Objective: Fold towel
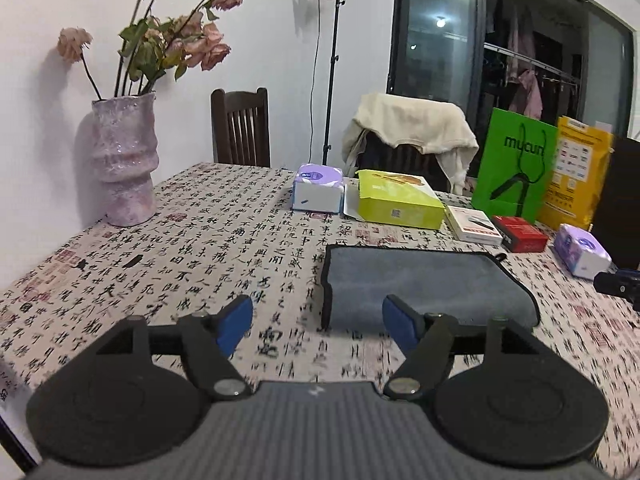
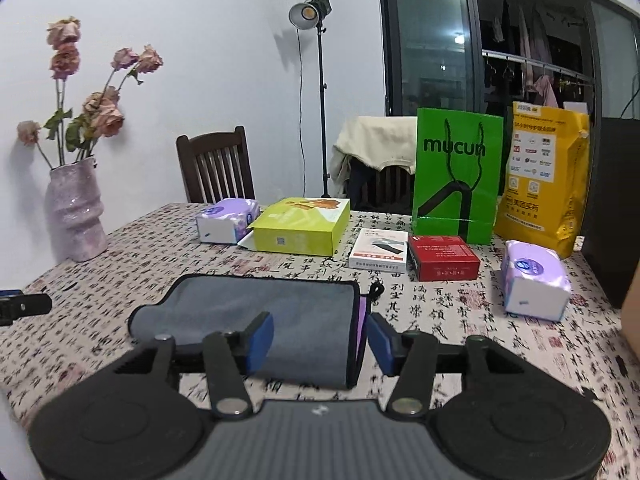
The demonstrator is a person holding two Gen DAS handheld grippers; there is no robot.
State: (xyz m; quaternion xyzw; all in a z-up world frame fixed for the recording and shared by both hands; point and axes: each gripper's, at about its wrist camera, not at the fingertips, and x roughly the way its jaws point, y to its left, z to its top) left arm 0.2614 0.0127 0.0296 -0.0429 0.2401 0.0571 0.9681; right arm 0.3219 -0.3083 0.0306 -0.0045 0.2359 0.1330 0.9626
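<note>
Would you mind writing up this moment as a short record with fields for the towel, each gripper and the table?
towel: grey towel, already folded over, lying flat
left gripper: left gripper, open, holding nothing, near the towel's left edge
right gripper: right gripper, open, holding nothing, at the towel's right edge
table: calligraphy tablecloth
behind towel: red box, green bag

left gripper [image 1: 317,322] | black linkage arms, blue pads, silver pivot screws, ribbed grey body | right gripper [image 2: 320,338] identical
</note>
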